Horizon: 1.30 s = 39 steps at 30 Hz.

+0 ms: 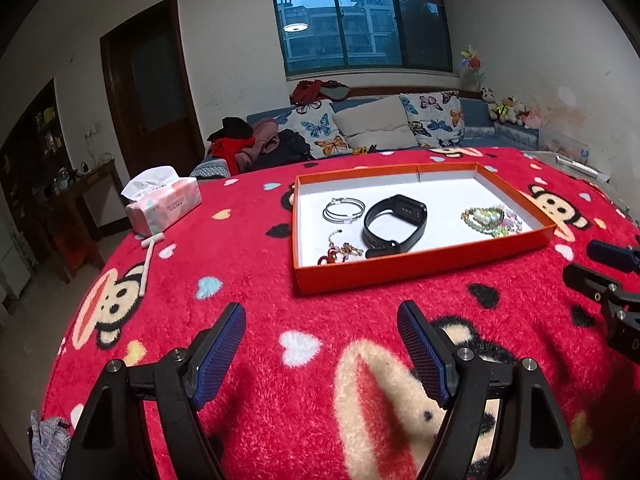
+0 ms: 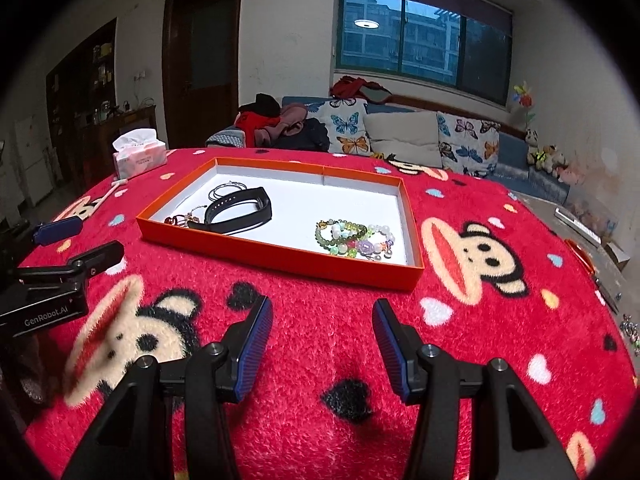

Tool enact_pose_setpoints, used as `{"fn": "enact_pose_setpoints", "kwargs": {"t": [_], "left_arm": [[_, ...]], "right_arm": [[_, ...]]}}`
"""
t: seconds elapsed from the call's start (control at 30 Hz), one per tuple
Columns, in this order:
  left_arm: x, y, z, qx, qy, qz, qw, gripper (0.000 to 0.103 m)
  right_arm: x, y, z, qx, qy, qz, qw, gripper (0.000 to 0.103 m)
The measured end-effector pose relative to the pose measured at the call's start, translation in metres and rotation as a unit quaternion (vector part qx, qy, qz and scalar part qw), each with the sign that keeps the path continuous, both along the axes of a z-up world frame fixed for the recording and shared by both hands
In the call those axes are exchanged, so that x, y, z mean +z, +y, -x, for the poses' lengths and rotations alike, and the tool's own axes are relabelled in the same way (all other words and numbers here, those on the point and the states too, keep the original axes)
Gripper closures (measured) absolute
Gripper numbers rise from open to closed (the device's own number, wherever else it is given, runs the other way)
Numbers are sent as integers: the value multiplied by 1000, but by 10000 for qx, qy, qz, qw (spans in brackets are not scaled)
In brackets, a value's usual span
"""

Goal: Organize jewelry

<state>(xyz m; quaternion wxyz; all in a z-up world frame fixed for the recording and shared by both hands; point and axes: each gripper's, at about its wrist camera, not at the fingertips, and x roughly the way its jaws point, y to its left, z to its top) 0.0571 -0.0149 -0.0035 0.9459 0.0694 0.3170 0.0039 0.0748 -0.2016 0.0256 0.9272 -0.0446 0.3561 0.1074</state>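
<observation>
An orange tray (image 1: 424, 270) (image 2: 280, 258) with a white floor lies on the red cartoon blanket. Inside it are thin silver bangles (image 1: 343, 210) (image 2: 225, 190), a black smart band (image 1: 394, 226) (image 2: 238, 210), a small red and gold chain (image 1: 340, 254) (image 2: 180, 220) and a heap of beaded bracelets (image 1: 492, 220) (image 2: 354, 236). My left gripper (image 1: 322, 312) hovers over the blanket in front of the tray, open and empty. My right gripper (image 2: 322, 308) hangs in front of the tray too, open with nothing between its fingers. Each gripper shows at the edge of the other's view.
A pink tissue pack (image 1: 164, 204) (image 2: 140, 156) and a slim pink stick (image 1: 148, 260) lie on the blanket left of the tray. Small trinkets (image 2: 630, 330) and an orange object (image 2: 580, 256) sit at the right edge. A sofa (image 1: 380, 124) with cushions stands behind the table.
</observation>
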Motion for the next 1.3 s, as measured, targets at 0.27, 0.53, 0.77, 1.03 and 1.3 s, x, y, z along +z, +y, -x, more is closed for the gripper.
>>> {"fn": "enact_pose_setpoints", "kwargs": {"t": [0.27, 0.53, 0.77, 1.03, 1.3], "left_arm": [[5, 5, 11, 7, -183, 172, 9997, 20], [0, -3, 10, -90, 6, -30, 10000, 20], [-4, 3, 5, 28, 222, 122, 9997, 20], [-3, -8, 7, -212, 165, -56, 9996, 20], [12, 4, 5, -252, -172, 508, 9982, 20]], "right_arm": [[1, -3, 0, -78, -40, -52, 9999, 46], [3, -2, 0, -65, -92, -34, 9999, 46], [2, -2, 0, -72, -81, -58, 9999, 46], [2, 0, 1, -57, -67, -30, 10000, 46], [0, 2, 0, -55, -15, -13, 10000, 46]]}}
